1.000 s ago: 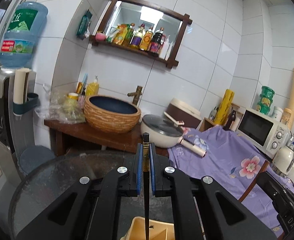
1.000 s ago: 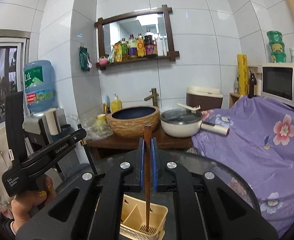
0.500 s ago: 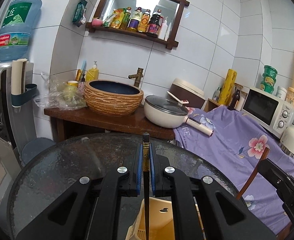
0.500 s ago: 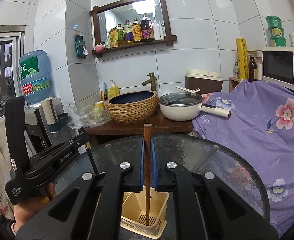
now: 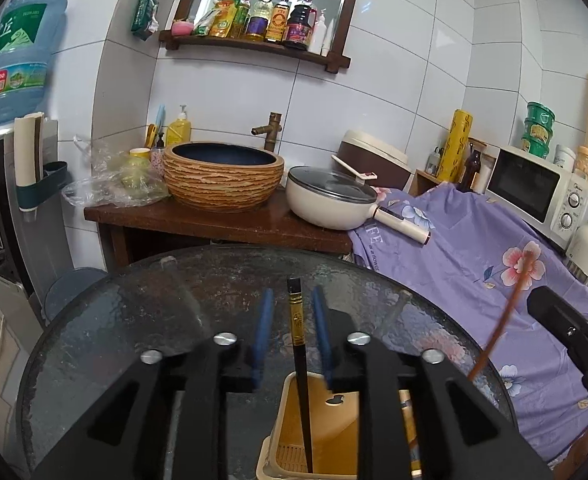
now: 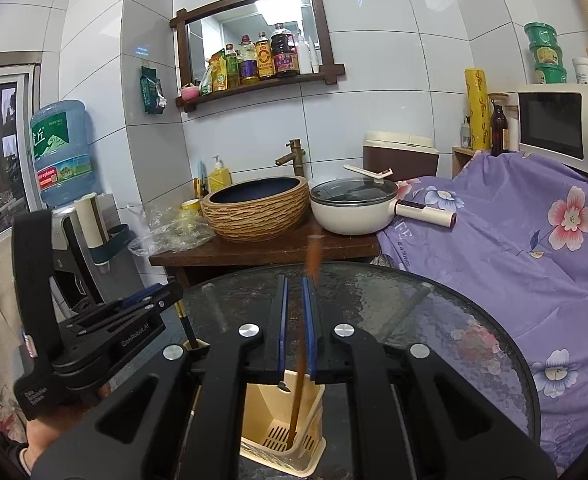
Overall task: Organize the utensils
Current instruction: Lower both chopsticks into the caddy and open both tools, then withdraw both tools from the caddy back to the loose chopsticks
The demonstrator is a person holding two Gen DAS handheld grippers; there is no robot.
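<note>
Two chopsticks are being put into a cream plastic utensil holder (image 6: 283,424) that stands on a round glass table (image 6: 434,312).

The jaws of the left gripper (image 5: 291,320) are opening. A black chopstick (image 5: 300,380) with a gold band near its top is seen between the blue pads (image 5: 262,322), but it is not touched by them – a clear gap is visible on each side. The chopstick stands nearly upright, and its lower end rests on the slotted floor of the holder (image 5: 294,456).

The jaws of the right gripper (image 6: 296,312) are also opening, only a little. A brown wooden chopstick (image 6: 300,360) is seen between its pads, tilted slightly to the right at the top, where it is blurred. It lies against the right pad, while a narrow gap is visible on the left side – it is released, not clenched. Its tip reaches the grated bottom of the holder.

In the right wrist view the left gripper (image 6: 149,300) is seen at the left, just beside the holder, held by a hand (image 6: 37,436). Behind the table a wooden counter (image 6: 261,250) carries a woven-pattern basin (image 6: 255,210) and a white pan (image 6: 354,208).
</note>
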